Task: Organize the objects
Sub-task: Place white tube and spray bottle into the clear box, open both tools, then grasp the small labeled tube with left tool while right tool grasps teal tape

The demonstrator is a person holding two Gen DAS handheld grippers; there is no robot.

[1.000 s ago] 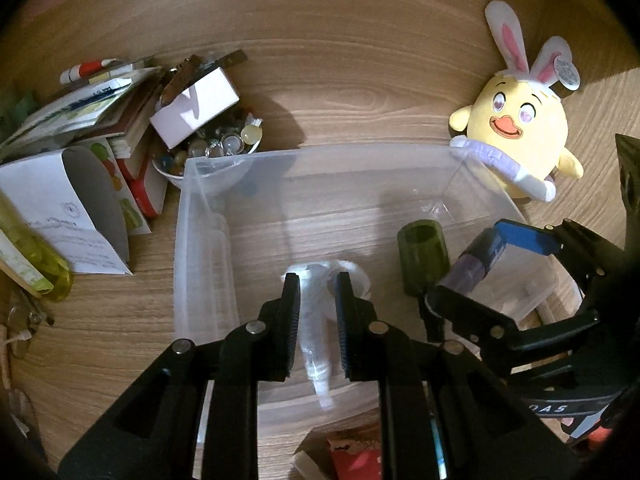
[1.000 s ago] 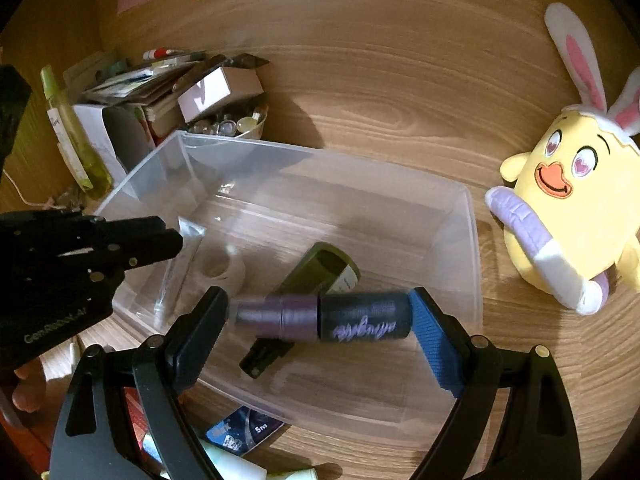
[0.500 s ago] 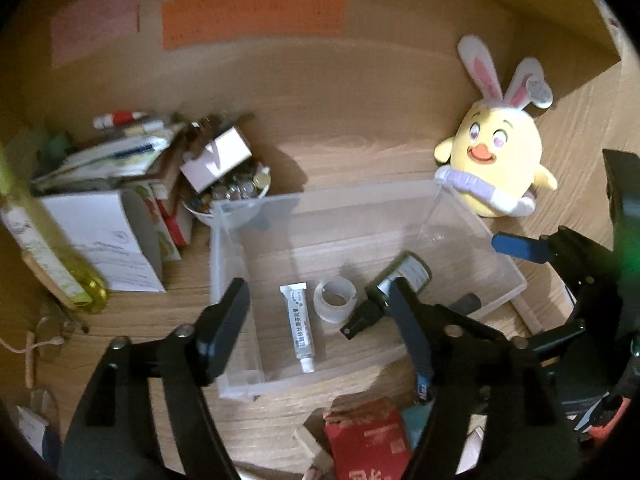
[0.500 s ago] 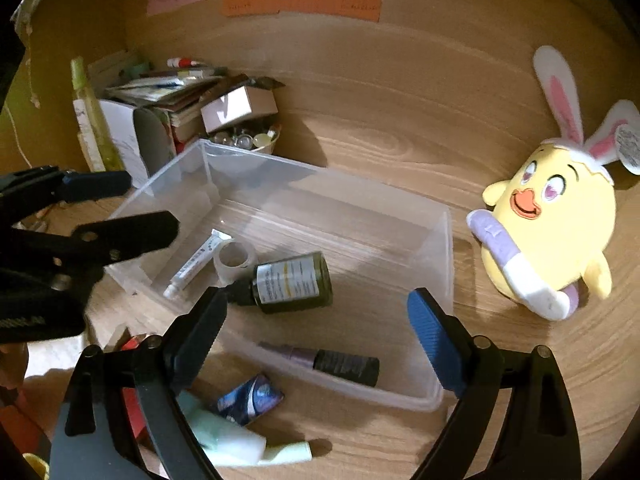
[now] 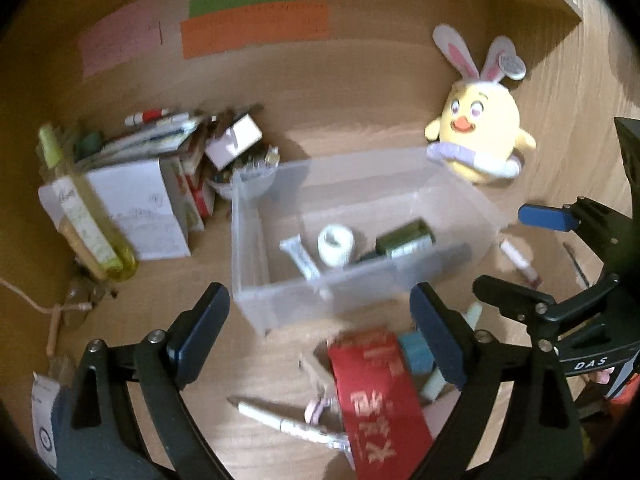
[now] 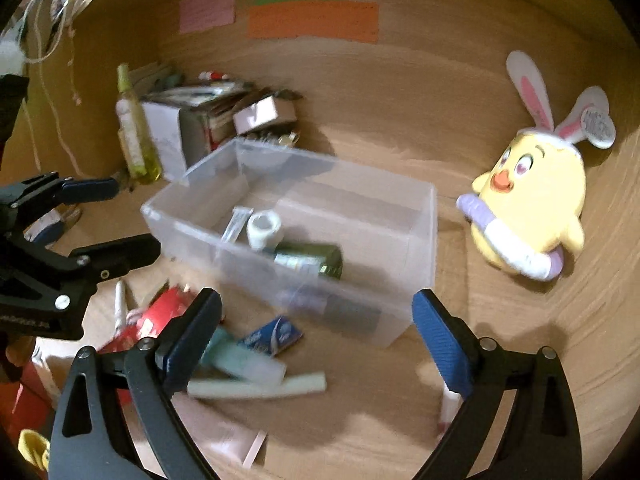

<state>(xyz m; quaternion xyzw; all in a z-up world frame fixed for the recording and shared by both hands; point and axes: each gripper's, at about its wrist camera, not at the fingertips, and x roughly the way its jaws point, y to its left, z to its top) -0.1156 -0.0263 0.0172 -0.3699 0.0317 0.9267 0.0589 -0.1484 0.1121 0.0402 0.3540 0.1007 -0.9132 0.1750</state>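
A clear plastic bin (image 5: pixel 256 240) (image 6: pixel 420 240) stands mid-desk. In it lie a white tube (image 5: pixel 300 258) (image 6: pixel 238 222), a tape roll (image 5: pixel 336 242) (image 6: pixel 264 230), a green bottle (image 5: pixel 404 238) (image 6: pixel 316 262) and a dark tube (image 6: pixel 340 306) against the near wall. My left gripper (image 5: pixel 318 308) (image 6: pixel 120 218) hovers before the bin's near left corner, its jaws opening with nothing between them. To its right, my right gripper (image 6: pixel 316 308) (image 5: pixel 520 254) hangs over the loose items, jaws also opening and empty.
Loose in front of the bin lie a red packet (image 5: pixel 372 384), a small blue box (image 6: pixel 272 336), pale green tubes (image 6: pixel 256 388) and a pen (image 5: pixel 288 424). A plush chick (image 6: pixel 528 200) sits at the right. Books, boxes and a yellow bottle (image 5: pixel 88 220) crowd the left.
The left gripper let go of the white tube and the right one let go of the dark tube; both now lie in the bin. Both grippers opened and drew back and up.
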